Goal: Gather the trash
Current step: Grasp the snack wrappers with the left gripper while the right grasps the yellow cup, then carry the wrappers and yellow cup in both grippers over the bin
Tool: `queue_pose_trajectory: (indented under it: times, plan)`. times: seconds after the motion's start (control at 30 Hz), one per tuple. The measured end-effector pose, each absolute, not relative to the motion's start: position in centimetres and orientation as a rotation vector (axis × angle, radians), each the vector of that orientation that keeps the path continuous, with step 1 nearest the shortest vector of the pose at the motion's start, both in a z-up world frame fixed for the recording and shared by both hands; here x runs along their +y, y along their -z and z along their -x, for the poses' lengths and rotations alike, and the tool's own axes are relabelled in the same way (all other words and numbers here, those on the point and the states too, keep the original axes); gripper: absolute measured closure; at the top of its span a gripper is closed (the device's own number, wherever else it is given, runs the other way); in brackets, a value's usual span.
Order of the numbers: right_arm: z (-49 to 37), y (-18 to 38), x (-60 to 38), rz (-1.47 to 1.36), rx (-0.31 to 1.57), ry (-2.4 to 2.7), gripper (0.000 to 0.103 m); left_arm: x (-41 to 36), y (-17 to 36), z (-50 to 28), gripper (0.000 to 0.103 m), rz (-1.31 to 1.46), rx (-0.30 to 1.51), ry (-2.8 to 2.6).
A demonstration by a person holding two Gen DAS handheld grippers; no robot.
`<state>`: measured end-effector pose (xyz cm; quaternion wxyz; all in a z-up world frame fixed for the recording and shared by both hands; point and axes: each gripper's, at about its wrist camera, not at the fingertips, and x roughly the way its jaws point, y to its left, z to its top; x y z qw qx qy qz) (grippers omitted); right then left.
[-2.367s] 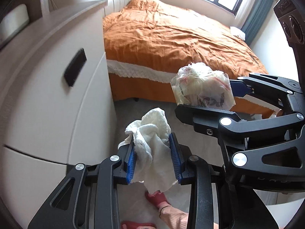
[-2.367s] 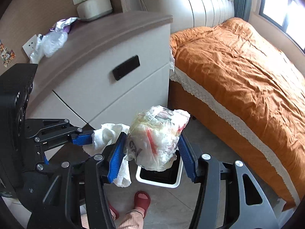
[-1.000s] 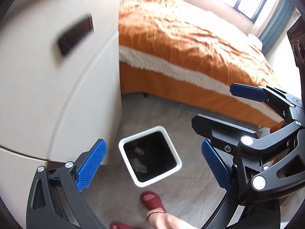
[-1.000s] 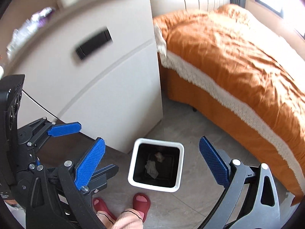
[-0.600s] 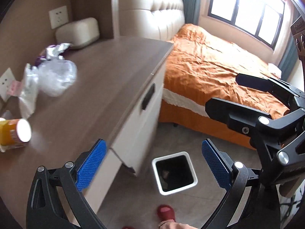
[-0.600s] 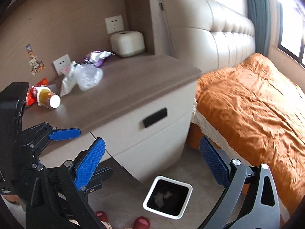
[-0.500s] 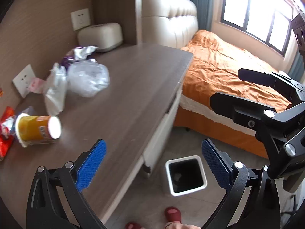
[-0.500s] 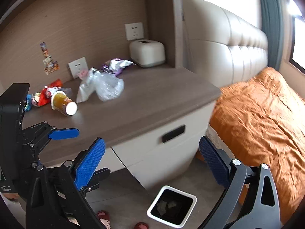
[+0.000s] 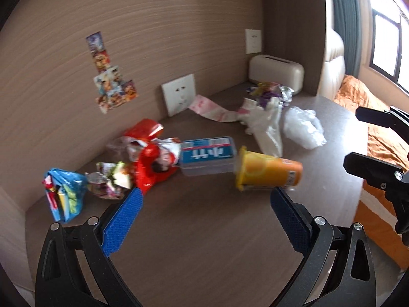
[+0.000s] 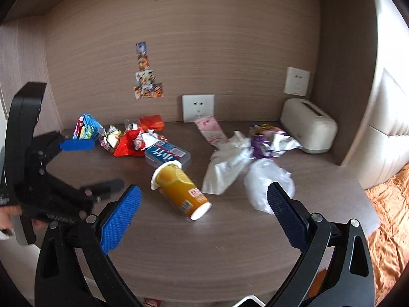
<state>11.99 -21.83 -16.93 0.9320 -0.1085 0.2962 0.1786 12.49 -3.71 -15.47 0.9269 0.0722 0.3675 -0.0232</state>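
Both grippers, left gripper [image 9: 203, 216] and right gripper [image 10: 202, 211], jaws spread wide and empty, one yellow cup [image 10: 180, 190] lying tipped on the tabletop [image 10: 217, 245] just past them.

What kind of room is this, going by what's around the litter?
Most likely a bedroom: a wooden bedside cabinet top strewn with wrappers, a padded cream headboard beside it, and orange bedding by a window.

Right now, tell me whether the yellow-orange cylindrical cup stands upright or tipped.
Tipped: the yellow-orange cylindrical cup lies on its side on the brown wooden countertop.
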Motion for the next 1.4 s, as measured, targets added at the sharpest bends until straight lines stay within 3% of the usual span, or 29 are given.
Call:
queue_pose_trajectory:
  times: [0.47, 0.57, 0.7, 0.77, 0.8, 0.93, 1.4]
  plan:
    - [-19.0, 23.0, -15.9, 0.289, 0.773, -0.390, 0.005, 6.8, 18.1, -19.1, 0.005, -0.091, 0.785, -0.034]
    - [-20.1, 24.1, -15.6, 0.289, 0.808, -0.394, 0.005, 8.2, 19.2, -20.6, 0.026, -0.043, 0.825, -0.026]
    - [-21.3, 24.5, -15.3, 0.326, 0.833, -0.395, 0.005, 9.2, 20.5, -21.7, 0.041, -0.024, 0.855, -0.020]
    - [-21.6, 24.4, -15.0, 0.339, 0.842, -0.399, 0.017, 9.4, 20.6, -21.8, 0.044, -0.025, 0.850, -0.007]
    - [-21.8, 24.4, -15.0, 0.342, 0.854, -0.401, 0.029, 9.5, 20.6, -21.9, 0.046, -0.025, 0.848, -0.002]
    - [-22.3, 23.5, -14.5, 0.362, 0.854, -0.388, 0.040, 10.1, 20.5, -21.8, 0.051, 0.011, 0.843, 0.011]
    - [-18.7, 18.6, -15.0, 0.245, 0.746, -0.425, 0.044, 7.1, 14.2, -17.4, 0.053, -0.029, 0.759, 0.038]
